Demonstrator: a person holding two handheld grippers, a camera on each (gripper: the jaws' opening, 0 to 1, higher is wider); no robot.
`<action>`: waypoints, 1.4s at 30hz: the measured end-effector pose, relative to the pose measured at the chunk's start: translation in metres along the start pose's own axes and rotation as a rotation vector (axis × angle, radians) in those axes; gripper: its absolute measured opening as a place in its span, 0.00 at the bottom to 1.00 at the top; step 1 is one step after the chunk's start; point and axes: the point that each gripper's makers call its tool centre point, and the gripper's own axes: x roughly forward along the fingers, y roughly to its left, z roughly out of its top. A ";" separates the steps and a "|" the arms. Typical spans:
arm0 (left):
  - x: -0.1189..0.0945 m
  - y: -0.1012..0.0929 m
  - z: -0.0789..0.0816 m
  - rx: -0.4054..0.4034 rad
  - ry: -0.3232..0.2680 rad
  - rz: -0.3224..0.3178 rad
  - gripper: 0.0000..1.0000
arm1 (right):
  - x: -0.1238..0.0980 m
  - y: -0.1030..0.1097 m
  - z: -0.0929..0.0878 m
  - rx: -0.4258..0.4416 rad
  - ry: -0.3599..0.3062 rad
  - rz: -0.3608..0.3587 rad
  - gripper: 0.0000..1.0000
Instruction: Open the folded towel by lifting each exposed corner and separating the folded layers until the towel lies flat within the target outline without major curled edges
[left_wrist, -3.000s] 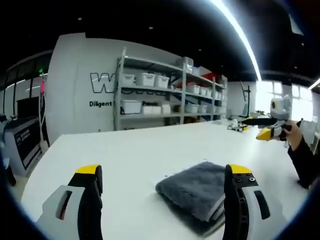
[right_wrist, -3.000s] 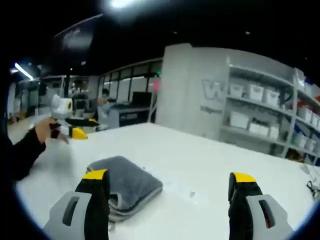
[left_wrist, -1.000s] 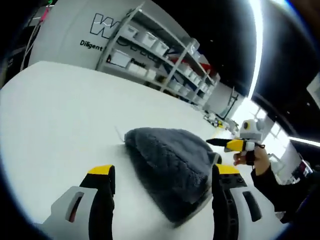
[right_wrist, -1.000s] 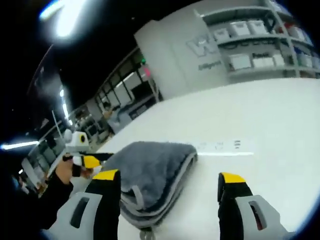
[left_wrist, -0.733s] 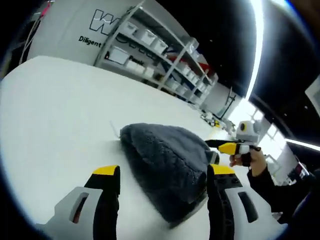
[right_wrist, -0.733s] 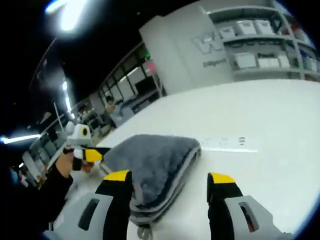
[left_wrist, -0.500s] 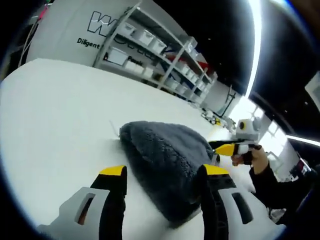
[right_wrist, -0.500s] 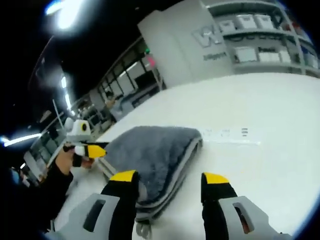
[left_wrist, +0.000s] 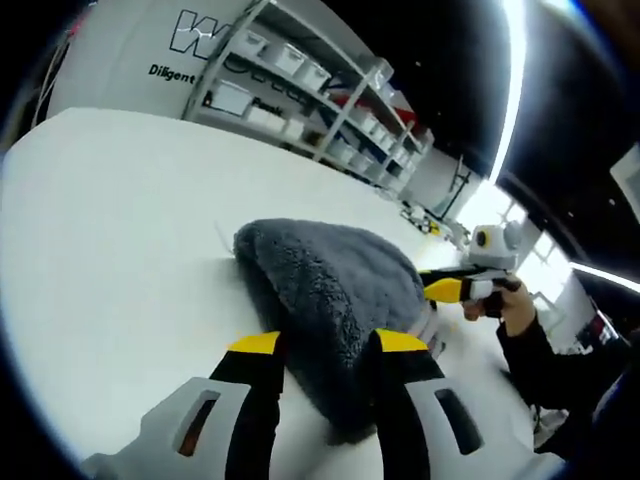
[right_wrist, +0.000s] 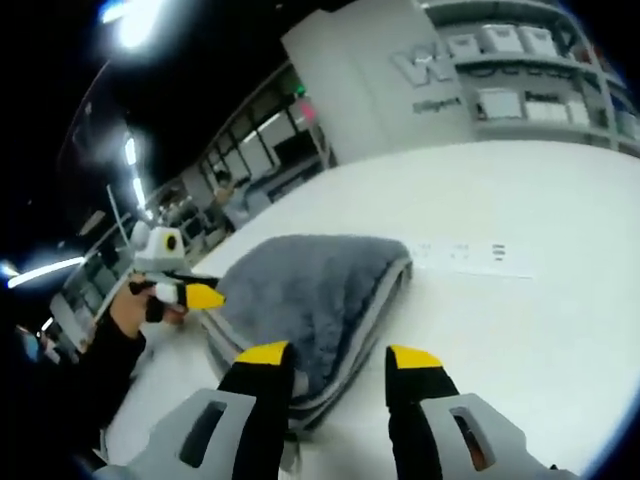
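Left tool (left_wrist: 328, 343) sits low in the left gripper view, its two yellow-tipped jaws now drawn much nearer together than half a second ago, when they stood well apart. Between them lies the near edge of the folded grey towel (left_wrist: 325, 285), and the jaw tips touch or all but touch its plush pile on either side. Whether the jaws have bitten down on a layer cannot be told; a narrow gap with towel in it remains. The towel rests folded on the white worktop (left_wrist: 110, 230), a thick mound, not yet opened. To the right in this view, the right tool (left_wrist: 452, 289) comes in beside the towel's far edge, held in a person's hand (left_wrist: 510, 310).

In the right gripper view the left tool (right_wrist: 195, 296) shows at the left, its yellow tip just beside the towel (right_wrist: 305, 290). Further right, the right tool (right_wrist: 338, 358) has likewise narrowed over the last half second, its jaws straddling the towel's stacked, pale-trimmed edge. A small gap is left, so a firm grip is not certain.

Judged from this, both tools are closing on opposite corners, the first pinch before any lifting; the unfolding itself has not begun.
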 end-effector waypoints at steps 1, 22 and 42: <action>0.000 0.001 -0.001 0.009 0.007 0.005 0.33 | 0.000 0.001 -0.001 -0.002 0.003 0.004 0.29; 0.008 -0.003 -0.012 -0.003 0.019 0.008 0.19 | 0.003 0.009 -0.008 -0.023 0.002 0.025 0.18; 0.006 -0.002 -0.009 0.015 0.031 0.003 0.14 | -0.001 0.018 -0.011 -0.045 0.006 0.062 0.10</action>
